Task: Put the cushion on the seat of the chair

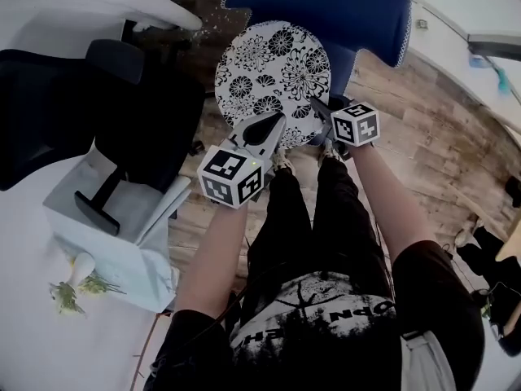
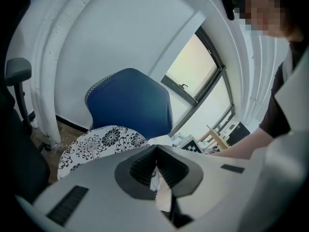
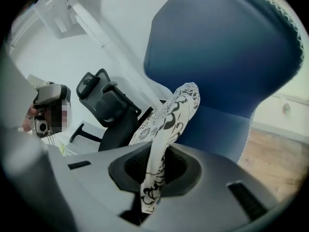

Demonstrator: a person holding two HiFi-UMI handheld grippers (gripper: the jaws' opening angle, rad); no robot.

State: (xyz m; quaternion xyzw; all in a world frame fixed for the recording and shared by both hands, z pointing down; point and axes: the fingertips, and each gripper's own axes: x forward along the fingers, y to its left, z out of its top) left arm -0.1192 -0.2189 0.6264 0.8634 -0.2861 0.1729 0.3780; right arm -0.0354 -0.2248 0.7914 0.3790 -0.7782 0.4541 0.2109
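1. The cushion (image 1: 273, 80) – round, white with a black flower print – is hanging in the air right in front of the blue chair (image 1: 326, 6), below its backrest and over the seat area. Whether its far edge is touching the seat cannot be told.
2. The left gripper (image 1: 275, 126) is biting the cushion's near edge on the side away from the blue chair's backrest, its jaws pressed together with a thin fold of the printed fabric between the pads.
3. The right gripper (image 1: 316, 104) is clamping the same near edge a little further right. In its own view the jaws are closing tight on the rim and the cushion is rising edge-on, tilted up towards the blue backrest.
4. A strip of the blue seat is showing past the cushion's right edge, while the backrest's white-stitched rim is curving well above the cushion's top edge.
5. Left of the blue chair a black office chair (image 1: 49, 112) is standing close, its armrest near the cushion's left edge – that side is looking tight.
6. Right of the blue chair, wooden floor (image 1: 423, 145) is stretching bare towards the white wall.
7. The person's legs (image 1: 326, 218) are standing just in front of the blue chair, directly under both grippers.
8. Behind the blue chair a window (image 2: 198, 66) is letting in pale light.
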